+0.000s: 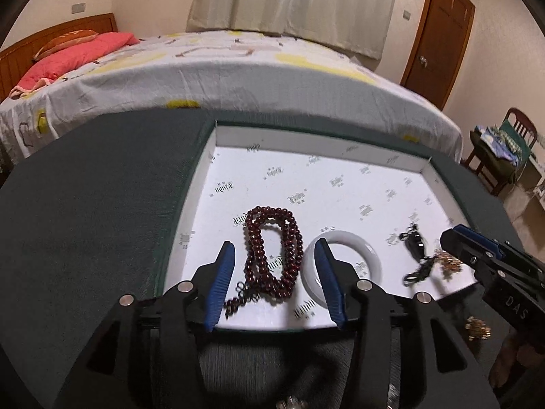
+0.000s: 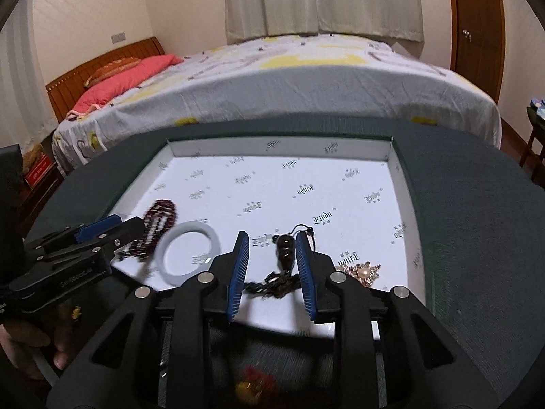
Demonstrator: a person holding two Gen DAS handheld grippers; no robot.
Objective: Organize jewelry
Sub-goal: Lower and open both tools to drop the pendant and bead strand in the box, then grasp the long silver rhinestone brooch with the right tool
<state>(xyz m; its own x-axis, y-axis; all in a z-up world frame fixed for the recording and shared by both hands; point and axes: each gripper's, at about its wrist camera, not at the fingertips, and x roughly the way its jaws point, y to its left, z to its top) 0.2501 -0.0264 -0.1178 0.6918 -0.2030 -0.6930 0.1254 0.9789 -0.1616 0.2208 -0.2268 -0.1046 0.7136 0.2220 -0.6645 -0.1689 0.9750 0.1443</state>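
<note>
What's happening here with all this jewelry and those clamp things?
A person holds a claw in each hand over a shallow white tray on a dark green table, sorting jewelry. The left claw is open around a dark red bead necklace, beside a white bangle. The right claw is open around a black pendant on a cord. A gold piece lies nearby. Neither claw grips anything.

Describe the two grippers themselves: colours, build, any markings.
Both grippers, left and right, are matte black plastic with triangular cut-outs in the arms, silver round pivot bolts and ribbed blue pads on the fingers. Pale lettering is printed on the side of each body. No cables show.
</note>
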